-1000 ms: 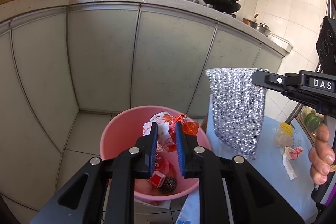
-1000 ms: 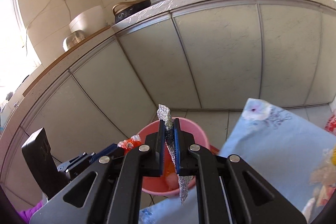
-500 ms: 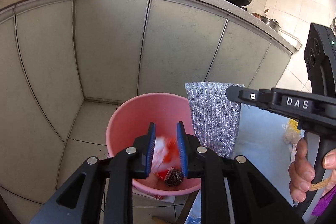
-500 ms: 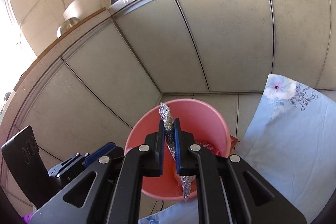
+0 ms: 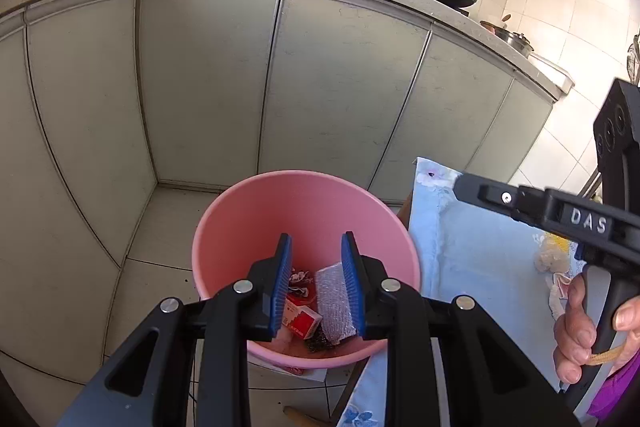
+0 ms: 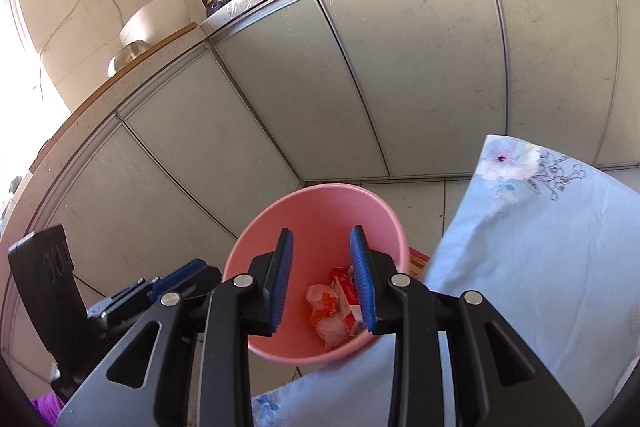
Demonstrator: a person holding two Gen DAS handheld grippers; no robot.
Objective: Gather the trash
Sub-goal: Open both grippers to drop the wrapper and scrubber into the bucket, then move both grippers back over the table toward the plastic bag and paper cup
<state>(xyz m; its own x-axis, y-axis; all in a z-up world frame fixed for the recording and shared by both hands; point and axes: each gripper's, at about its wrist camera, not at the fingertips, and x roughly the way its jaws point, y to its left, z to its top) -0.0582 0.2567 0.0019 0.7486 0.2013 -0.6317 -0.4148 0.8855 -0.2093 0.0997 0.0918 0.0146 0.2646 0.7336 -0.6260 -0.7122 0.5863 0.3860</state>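
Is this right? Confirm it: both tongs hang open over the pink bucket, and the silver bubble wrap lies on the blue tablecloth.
Wrong in one respect. The silver bubble wrap lies inside the pink bucket, not on the blue tablecloth; the left wrist view shows it. Both tongs, left and right, are open.

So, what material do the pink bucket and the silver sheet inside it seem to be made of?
The pink bucket looks like moulded plastic: smooth, uniform colour, soft sheen, thin rolled rim. The silver sheet looks like metallised bubble-wrap foil: shiny, with a regular dimpled texture; the exact material is uncertain. Both tongs hang open above the bucket.
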